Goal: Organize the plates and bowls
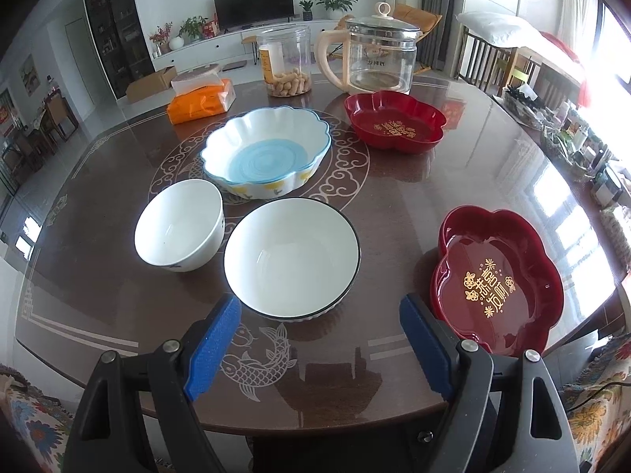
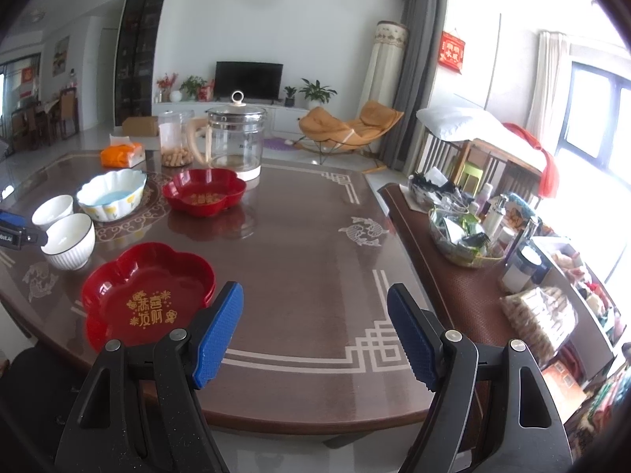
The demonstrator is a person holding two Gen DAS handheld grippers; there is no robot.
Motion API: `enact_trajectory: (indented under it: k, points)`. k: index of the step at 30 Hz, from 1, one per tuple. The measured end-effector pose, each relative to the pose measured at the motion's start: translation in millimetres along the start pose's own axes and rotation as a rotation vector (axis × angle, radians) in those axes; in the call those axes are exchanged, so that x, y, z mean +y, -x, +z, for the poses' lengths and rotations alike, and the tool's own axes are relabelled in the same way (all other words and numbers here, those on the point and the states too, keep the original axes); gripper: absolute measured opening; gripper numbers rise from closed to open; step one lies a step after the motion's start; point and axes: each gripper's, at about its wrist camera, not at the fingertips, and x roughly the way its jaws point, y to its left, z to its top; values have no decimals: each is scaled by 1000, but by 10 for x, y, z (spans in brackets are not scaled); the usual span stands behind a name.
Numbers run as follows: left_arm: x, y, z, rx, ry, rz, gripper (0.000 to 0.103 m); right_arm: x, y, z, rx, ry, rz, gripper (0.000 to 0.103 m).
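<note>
On the brown table stand a black-rimmed white bowl (image 1: 292,254), a smaller white bowl (image 1: 179,226), a scalloped white-and-blue bowl (image 1: 266,149) and two red flower-shaped plates, one near (image 1: 497,280) and one far (image 1: 394,120). My left gripper (image 1: 321,307) hangs open just short of the black-rimmed bowl, nothing between its blue pads. My right gripper (image 2: 315,295) is open over bare table, with the near red plate (image 2: 148,295) just beyond its left finger. The right wrist view also shows the black-rimmed bowl (image 2: 69,240), small bowl (image 2: 53,209), scalloped bowl (image 2: 110,193), far red plate (image 2: 205,193) and part of the left gripper (image 2: 14,230).
At the table's far side stand a glass kettle (image 1: 380,57), a clear jar of snacks (image 1: 284,61) and an orange tissue pack (image 1: 201,102). A crowded side table (image 2: 493,244) with bottles and baskets sits close on the right. The table's front edge (image 2: 315,418) runs under both grippers.
</note>
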Motion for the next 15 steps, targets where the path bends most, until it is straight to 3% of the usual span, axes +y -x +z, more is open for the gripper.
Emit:
enact_trajectory:
  k: [10, 15]
  points:
    - [106, -94, 4, 7, -9, -6, 83, 36, -216, 89, 61, -16, 78, 79]
    - [58, -203, 267, 37, -46, -49, 82, -44, -609, 176, 168, -57, 154, 79]
